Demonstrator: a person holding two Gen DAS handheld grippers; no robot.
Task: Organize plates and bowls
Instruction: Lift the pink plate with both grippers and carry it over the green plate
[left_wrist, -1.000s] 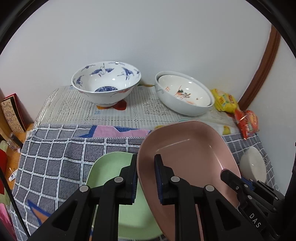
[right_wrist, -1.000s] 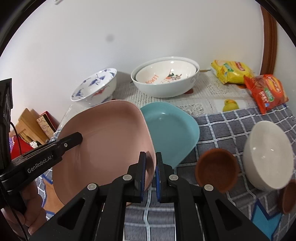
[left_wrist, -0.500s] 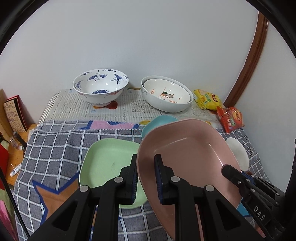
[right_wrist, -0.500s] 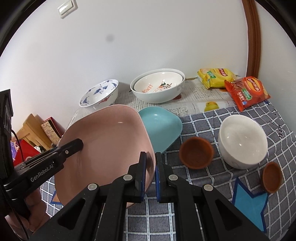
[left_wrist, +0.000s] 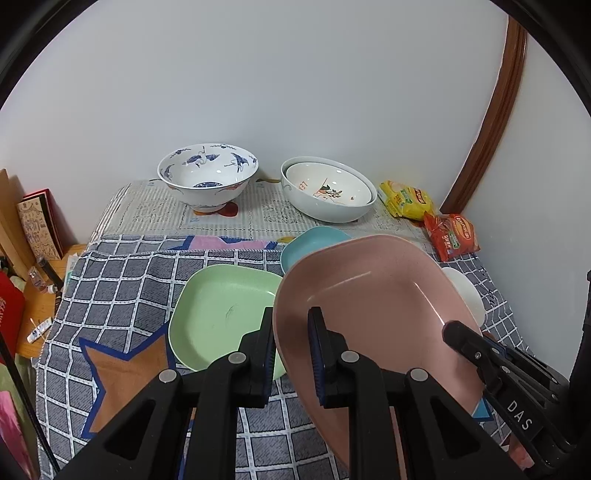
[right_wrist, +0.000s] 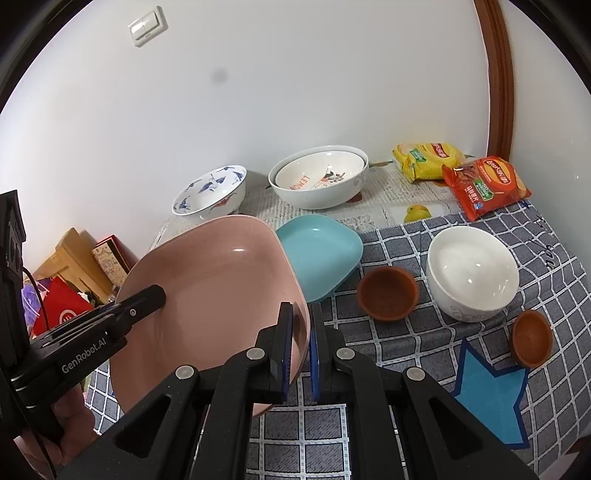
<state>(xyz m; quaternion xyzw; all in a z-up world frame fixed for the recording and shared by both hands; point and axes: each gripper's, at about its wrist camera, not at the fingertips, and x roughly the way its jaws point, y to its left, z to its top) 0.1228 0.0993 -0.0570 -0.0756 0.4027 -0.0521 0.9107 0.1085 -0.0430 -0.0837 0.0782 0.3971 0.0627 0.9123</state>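
Observation:
Both grippers hold one pink plate (left_wrist: 373, 295), tilted and lifted above the table; it also shows in the right wrist view (right_wrist: 214, 280). My left gripper (left_wrist: 291, 347) is shut on its left rim. My right gripper (right_wrist: 301, 347) is shut on its right rim. A green plate (left_wrist: 221, 314) lies on the checked cloth below and to the left. A teal plate (right_wrist: 317, 254) lies behind the pink plate. A blue-and-white bowl (left_wrist: 207, 177) and two nested white bowls (left_wrist: 328, 192) stand at the back.
A plain white bowl (right_wrist: 472, 273) and two small brown bowls (right_wrist: 388, 293) (right_wrist: 532, 338) sit on the right of the checked cloth (left_wrist: 118, 295). Snack packets (right_wrist: 484, 184) lie at the back right by the wall. Books and clutter (left_wrist: 33, 229) stand off the left edge.
Both grippers have risen and pulled back with the pink plate; more of the table shows, and the green and teal plates are now uncovered.

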